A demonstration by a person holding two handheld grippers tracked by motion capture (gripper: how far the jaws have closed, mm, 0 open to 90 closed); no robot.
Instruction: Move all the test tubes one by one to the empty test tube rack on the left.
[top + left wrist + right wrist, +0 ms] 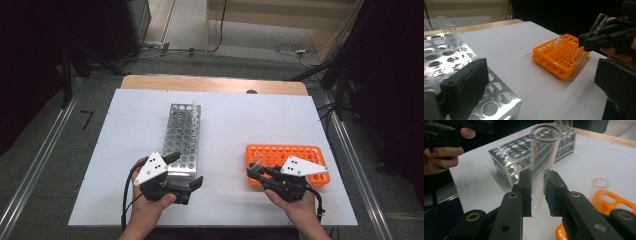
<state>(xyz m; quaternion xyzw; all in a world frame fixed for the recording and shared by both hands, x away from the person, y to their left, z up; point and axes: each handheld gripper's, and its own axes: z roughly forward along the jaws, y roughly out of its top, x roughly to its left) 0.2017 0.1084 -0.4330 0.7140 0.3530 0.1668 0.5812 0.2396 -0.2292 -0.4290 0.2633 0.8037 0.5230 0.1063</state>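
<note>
Jaws of the right gripper [537, 192] pinch a glass test tube [542, 157] above the orange rack's [560, 60] near corner
Left gripper [536, 82] jaws stand spread, empty, beside the metal rack [182, 137]; I'd straighten the tilted tube over a free hole before lowering it

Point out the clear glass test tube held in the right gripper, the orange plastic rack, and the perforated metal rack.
clear glass test tube [541, 167], right gripper view, mid wall.
orange plastic rack [554, 65], left gripper view, front edge.
perforated metal rack [182, 132], high view, top plate.
</note>
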